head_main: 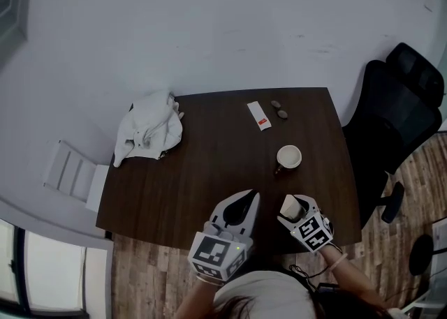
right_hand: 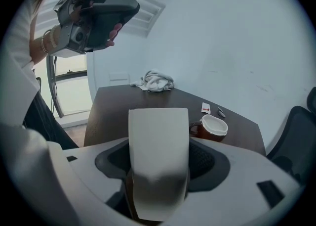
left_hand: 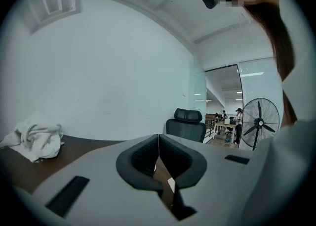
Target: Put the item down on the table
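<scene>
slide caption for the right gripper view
Right tongs shut on a pale item, facing the dark table with a mug beyond

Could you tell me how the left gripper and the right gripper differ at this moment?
The left gripper has its jaws pressed together on nothing; the right gripper is shut on a pale item. The left gripper points roughly level, toward the office chair; the right gripper tilts down at the table. Both are grey with a marker cube.
</scene>
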Demonstrator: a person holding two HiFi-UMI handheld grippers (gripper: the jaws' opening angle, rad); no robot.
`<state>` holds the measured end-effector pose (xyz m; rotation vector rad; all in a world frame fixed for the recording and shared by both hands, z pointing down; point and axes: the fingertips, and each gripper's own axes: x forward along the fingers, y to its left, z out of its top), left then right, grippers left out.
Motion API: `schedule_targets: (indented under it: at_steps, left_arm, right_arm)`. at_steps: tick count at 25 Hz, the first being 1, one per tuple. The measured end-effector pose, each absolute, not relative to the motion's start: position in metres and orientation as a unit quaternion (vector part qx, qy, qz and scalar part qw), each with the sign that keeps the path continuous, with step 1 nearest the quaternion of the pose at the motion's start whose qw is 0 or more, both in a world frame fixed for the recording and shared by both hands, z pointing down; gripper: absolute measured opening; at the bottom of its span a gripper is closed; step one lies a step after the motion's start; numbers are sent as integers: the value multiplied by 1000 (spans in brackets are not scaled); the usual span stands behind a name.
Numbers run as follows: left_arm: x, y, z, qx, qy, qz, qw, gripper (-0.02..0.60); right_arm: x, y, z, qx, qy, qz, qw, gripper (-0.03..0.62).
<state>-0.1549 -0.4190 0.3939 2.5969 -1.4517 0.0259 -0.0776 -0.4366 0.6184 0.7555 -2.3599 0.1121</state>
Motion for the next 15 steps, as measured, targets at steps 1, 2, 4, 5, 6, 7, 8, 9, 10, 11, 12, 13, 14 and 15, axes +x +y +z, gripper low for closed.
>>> schedule_targets:
  at_steps: [1, 2, 4, 5, 6, 7, 8, 9, 10, 11, 12, 13, 14, 15]
  left_arm:
    - [-157, -420, 394, 869, -489, 9, 81, 18]
    - [-159, -421, 395, 867, -491, 12, 78, 18]
    - [-162, -422, 399, 866, -494, 18, 75, 18]
    - [-162, -422, 399, 866, -494, 19, 75, 18]
    - [-162, -421, 399, 867, -493, 19, 76, 18]
    - [-163, -421, 399, 867, -492, 18, 77, 18]
    - [-164, -421, 399, 867, -492, 18, 77, 18]
    - [-165, -421, 400, 866, -493, 18, 76, 18]
    - [-167, -421, 400, 866, -494, 18, 75, 20]
    - [-168, -422, 401, 866, -494, 17, 75, 18]
    - [-168, -421, 401, 866, -494, 16, 76, 18]
    - [-168, -421, 401, 866, -493, 16, 78, 19]
    - [-167, -421, 401, 867, -491, 14, 81, 19]
    - [-167, -420, 401, 868, -490, 12, 85, 18]
  right_arm:
    - [-79, -438, 621, 286, -900, 44, 327, 318]
    - [-81, -439, 624, 284, -900, 47, 328, 318]
    - [-86, -440, 631, 283, -899, 56, 330, 318]
    - [-88, -440, 634, 281, -899, 59, 331, 318]
    - [-90, -440, 637, 279, -898, 60, 334, 318]
    - [-92, -440, 640, 275, -898, 59, 339, 318]
    - [-95, -440, 642, 270, -897, 56, 345, 318]
    - [-98, -441, 644, 265, -897, 53, 350, 318]
    - [-102, -443, 645, 261, -897, 49, 354, 318]
    - [-104, -444, 647, 257, -897, 45, 357, 318]
    - [-107, -445, 649, 255, -897, 43, 359, 318]
    - [-109, -445, 652, 252, -896, 43, 362, 318]
    - [-112, -445, 655, 248, -896, 42, 367, 318]
    - [-115, -446, 659, 243, -894, 42, 373, 318]
